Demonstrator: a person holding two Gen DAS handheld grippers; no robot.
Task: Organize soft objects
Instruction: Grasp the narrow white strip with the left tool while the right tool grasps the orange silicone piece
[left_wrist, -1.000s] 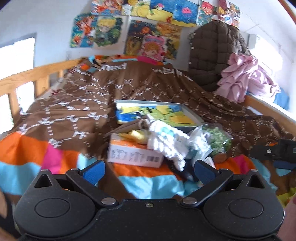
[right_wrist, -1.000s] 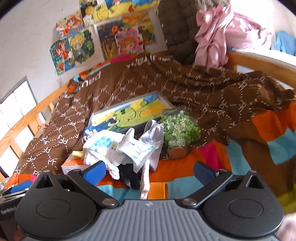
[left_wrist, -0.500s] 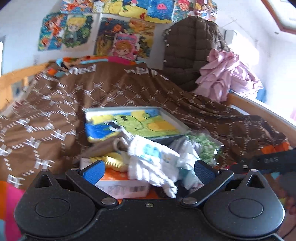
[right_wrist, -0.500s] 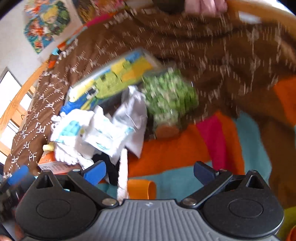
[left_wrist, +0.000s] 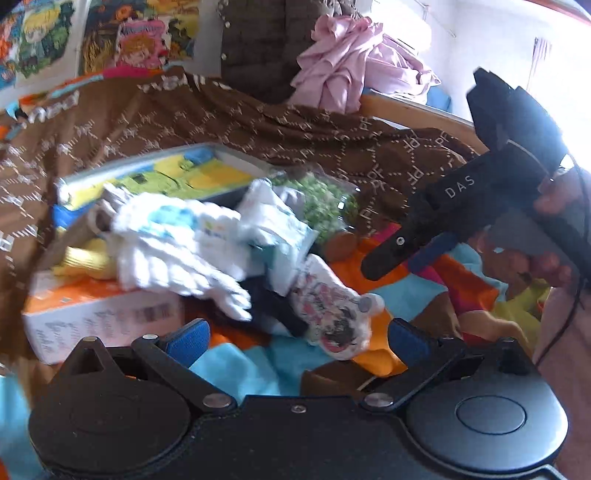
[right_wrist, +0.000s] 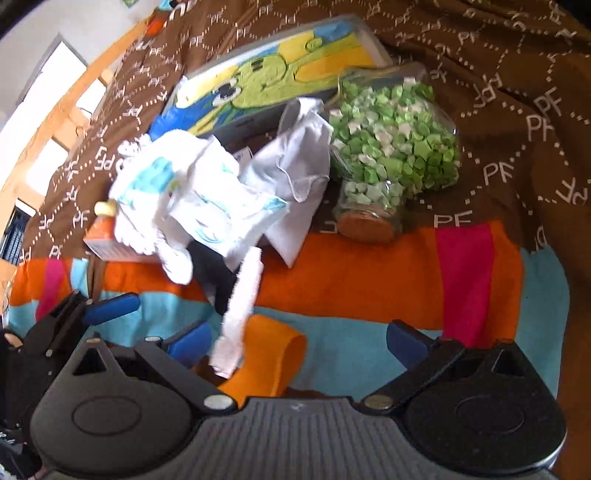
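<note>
Brown patterned blanket (right_wrist: 517, 92) covers most of the bed, with a striped orange, pink and blue cover (right_wrist: 369, 273) exposed along the near edge. Flat cartoon-printed box (right_wrist: 280, 74) lies on the blanket behind the pile. Clear jar of green paper pieces (right_wrist: 395, 147) lies on its side to the right of the pile, cork end toward the camera. White carton with an orange top (left_wrist: 99, 314) sits at the left of the pile.

Soft items are heaped between the carton and the jar: white knitted cloth with blue print (left_wrist: 170, 243) on top, grey-white garment (right_wrist: 295, 173) beside the jar, a dark item beneath, and a small cartoon-printed sock (left_wrist: 332, 317) at the front edge. An orange fabric tube (right_wrist: 269, 362) lies just before the right gripper, touching a white strip that hangs from the pile.

Compared with one second earlier, both cameras sit closer to the pile and lower; the printed sock, previously hidden, is now exposed in the left view. The right gripper (right_wrist: 299, 343) has advanced into the left view from the right edge, tilted downward.

Left gripper (left_wrist: 299, 336): fingers spread wide, nothing held. Right gripper: fingers spread wide, nothing held; the white strip possibly lies between them, but motion blur prevents confirmation of contact
</note>
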